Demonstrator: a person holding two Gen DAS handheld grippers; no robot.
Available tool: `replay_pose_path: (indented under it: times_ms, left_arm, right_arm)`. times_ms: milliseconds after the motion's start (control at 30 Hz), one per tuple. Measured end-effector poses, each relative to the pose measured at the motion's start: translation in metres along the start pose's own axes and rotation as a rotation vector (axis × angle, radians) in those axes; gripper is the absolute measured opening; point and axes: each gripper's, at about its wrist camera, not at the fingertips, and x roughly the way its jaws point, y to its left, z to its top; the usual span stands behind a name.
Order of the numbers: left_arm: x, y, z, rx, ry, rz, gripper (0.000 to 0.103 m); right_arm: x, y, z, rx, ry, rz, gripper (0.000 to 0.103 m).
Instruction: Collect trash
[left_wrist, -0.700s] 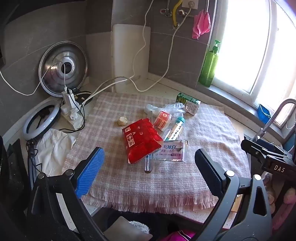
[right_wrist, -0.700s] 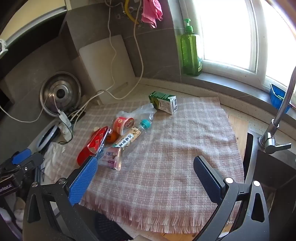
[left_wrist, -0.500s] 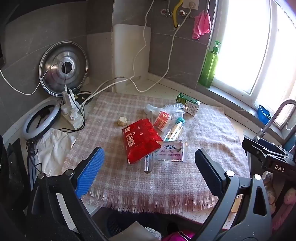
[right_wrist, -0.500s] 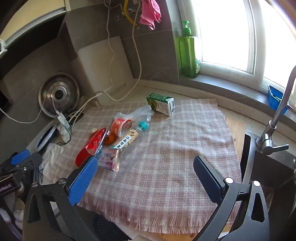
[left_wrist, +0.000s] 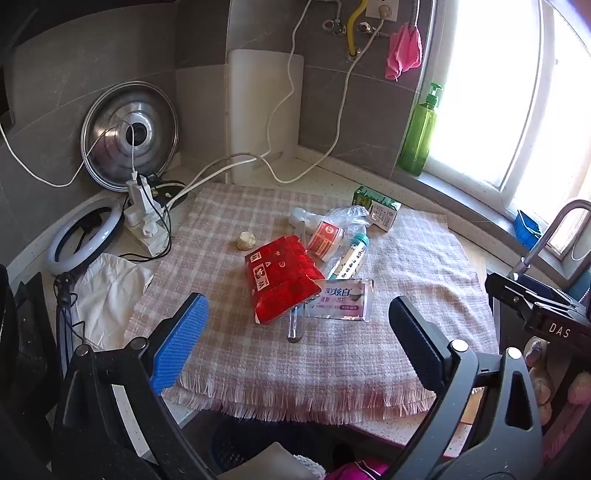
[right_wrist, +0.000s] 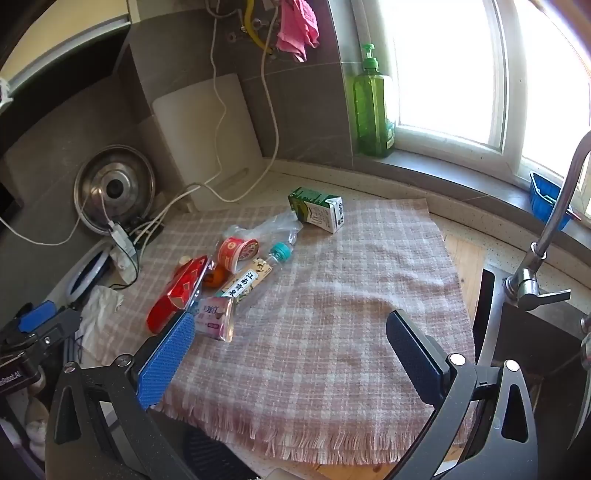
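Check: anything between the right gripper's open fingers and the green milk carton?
Only bare plaid cloth between the right gripper and the green milk carton, per the right wrist view.

Each gripper, the left gripper (left_wrist: 297, 328) and the right gripper (right_wrist: 290, 345), is showing a black frame with silver screws. One ribbed blue pad (left_wrist: 179, 341) is facing one black pad (left_wrist: 415, 341).
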Motion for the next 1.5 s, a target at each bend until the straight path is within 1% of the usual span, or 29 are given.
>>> replay_pose_path:
  times_ms: [300,567,600,633,833,1500]
  left_arm:
    - [0.000,0.001,-0.002,0.001,-0.002,0.000,0.100]
    - [-0.010,-0.002,0.000,0.004,-0.001,-0.004,0.100]
    - [-0.009,0.000,-0.001,0.006,-0.002,-0.004,0.100]
    - [0.000,0.003,-0.001,-0.004,0.000,-0.001,0.100]
    - [-0.002,0.007,-0.001,-0.006,0.000,0.002,0.100]
    - [0.001,0.006,0.001,-0.004,0.001,0.001,0.100]
  right_arm:
    - [0.002,-0.001,0.001,0.001,0.008,-0.007,0.102]
    - [0.003,-0.001,0.000,-0.001,0.015,-0.009,0.102]
    - [0.003,-0.001,0.000,0.000,0.015,-0.009,0.102]
    - [0.003,-0.003,0.000,0.001,0.015,-0.009,0.102]
    - [0.007,-0.003,-0.006,0.006,0.018,-0.009,0.102]
    - [0.005,-0.004,-0.007,0.016,0.024,-0.001,0.102]
